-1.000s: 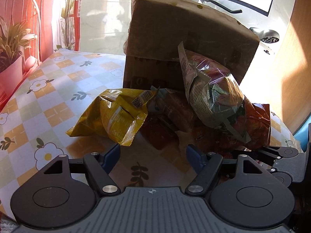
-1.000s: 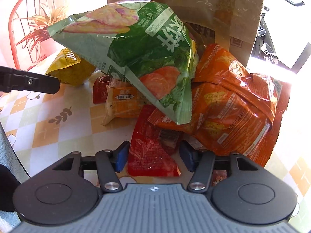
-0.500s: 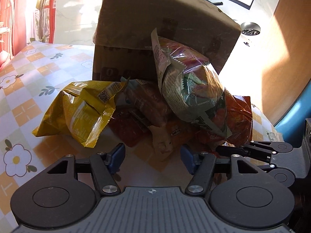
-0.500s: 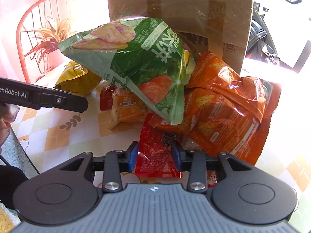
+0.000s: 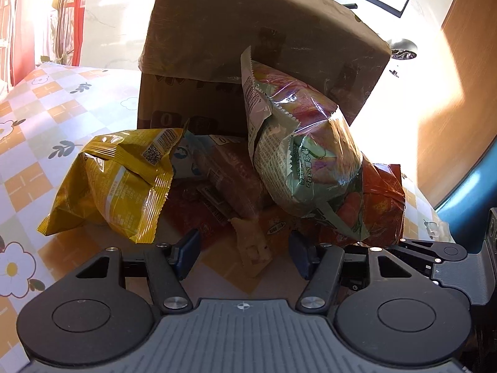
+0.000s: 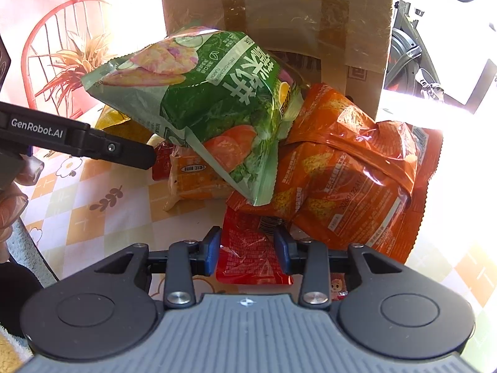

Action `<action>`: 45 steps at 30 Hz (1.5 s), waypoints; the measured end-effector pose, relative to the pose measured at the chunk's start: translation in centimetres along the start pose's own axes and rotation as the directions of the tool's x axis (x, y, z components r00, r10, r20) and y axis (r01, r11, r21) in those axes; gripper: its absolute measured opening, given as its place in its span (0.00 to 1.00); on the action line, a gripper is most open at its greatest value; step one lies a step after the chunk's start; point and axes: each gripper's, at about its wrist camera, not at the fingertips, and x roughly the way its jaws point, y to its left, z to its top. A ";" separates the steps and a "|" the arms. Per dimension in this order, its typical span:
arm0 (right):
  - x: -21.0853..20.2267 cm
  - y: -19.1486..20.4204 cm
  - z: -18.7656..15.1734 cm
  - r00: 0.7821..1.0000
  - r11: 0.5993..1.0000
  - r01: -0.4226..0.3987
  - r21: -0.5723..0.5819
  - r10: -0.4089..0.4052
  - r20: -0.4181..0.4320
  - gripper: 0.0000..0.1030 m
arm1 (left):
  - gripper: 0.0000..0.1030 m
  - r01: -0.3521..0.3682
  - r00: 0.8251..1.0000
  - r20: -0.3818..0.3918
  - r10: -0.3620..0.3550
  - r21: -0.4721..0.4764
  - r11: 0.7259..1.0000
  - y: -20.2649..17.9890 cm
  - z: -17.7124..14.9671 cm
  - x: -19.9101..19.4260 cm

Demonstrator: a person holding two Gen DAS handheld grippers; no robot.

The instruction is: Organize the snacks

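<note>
one box (image 5: 248, 62) stands on the table (image 5: 37, 118) with a heap of snacks against its front. counted: one green bag (image 6: 214, 108) on top, leaning on the box; one orange bag (image 6: 348, 180) under it to the right; one yellow bag (image 5: 118, 186) at the left; one small orange pack (image 6: 195, 180) in the middle; one red pack (image 6: 248, 251) nearest.

the right gripper (image 6: 248, 250) has its jaws narrowed onto the red pack, both pads touching its sides. the left gripper (image 5: 243, 253) is wide open, holding nothing, with the tail of the small pack between its fingers.
</note>
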 end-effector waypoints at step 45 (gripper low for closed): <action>-0.1 0.1 -1.0 0.995 1.000 0.001 0.009 0.000 -0.099 0.61 | 0.62 -0.153 0.971 0.174 0.162 -0.061 0.986 4.3 1.0 -6.5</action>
